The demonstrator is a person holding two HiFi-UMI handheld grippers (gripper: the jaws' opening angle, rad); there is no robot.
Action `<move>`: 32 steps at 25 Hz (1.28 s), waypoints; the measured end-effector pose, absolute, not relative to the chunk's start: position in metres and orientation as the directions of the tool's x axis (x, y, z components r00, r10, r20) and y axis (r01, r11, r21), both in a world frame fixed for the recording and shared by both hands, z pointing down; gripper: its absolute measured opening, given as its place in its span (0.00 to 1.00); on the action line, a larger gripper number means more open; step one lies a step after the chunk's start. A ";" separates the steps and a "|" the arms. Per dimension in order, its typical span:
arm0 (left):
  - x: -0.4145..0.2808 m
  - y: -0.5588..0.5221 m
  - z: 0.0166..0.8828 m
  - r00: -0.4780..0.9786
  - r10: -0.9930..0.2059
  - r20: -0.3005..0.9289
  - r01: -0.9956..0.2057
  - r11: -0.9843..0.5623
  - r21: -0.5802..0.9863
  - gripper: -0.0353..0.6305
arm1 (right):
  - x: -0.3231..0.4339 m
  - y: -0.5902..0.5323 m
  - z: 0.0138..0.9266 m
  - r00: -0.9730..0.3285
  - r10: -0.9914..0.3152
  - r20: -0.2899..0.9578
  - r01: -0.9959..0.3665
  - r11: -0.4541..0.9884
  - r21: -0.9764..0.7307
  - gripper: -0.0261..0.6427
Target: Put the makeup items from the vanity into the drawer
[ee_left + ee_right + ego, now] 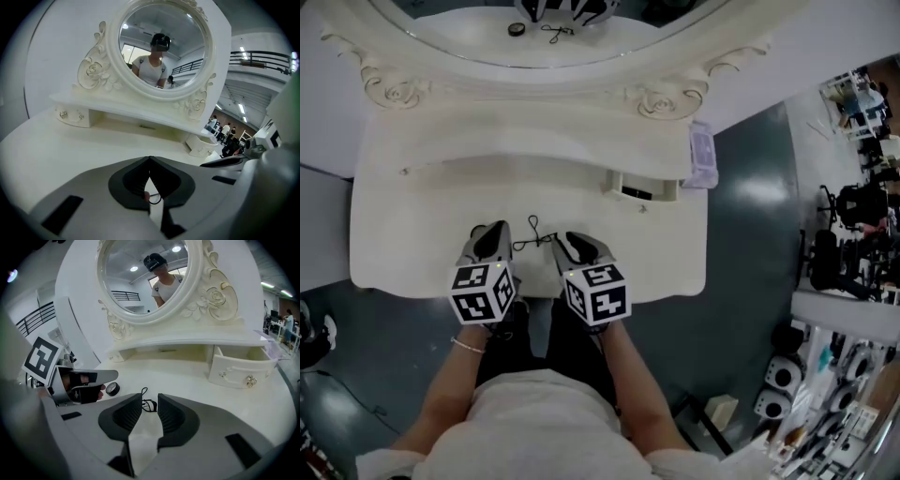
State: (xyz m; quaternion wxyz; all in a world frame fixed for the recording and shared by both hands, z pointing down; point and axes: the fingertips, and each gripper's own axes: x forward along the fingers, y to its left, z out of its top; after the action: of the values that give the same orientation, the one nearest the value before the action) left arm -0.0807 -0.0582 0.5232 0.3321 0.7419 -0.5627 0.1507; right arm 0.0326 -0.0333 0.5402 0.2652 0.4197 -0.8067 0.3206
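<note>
While the thin black wire loop (532, 234) sits at the near edge of the vanity top (412, 234), the left gripper (150, 185) has its jaws together, pinching the loop's left end. The right gripper (150, 399) has its jaws apart, with the loop's right end just at their mouth and not pressed. The loop looks very light, thin and springy, likely to slip or flick from broad pads, so a firm pinch where the wire doubles seems safest. A small round black pot (112, 389) sits just to its left. The open drawer (241, 371) is far right, under the shelf.
</note>
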 end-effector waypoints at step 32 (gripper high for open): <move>-0.097 -0.049 0.529 0.376 -0.714 0.590 -0.924 -0.247 0.290 0.06 | -0.012 -0.010 0.593 -0.345 -0.461 0.817 -0.929 0.289 -0.230 0.19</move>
State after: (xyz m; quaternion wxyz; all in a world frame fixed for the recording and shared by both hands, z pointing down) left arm -0.0966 -0.0495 0.5294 0.3066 0.7709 -0.5314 0.1715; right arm -0.0124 -0.0096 0.5932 0.3220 0.4729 -0.7353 0.3633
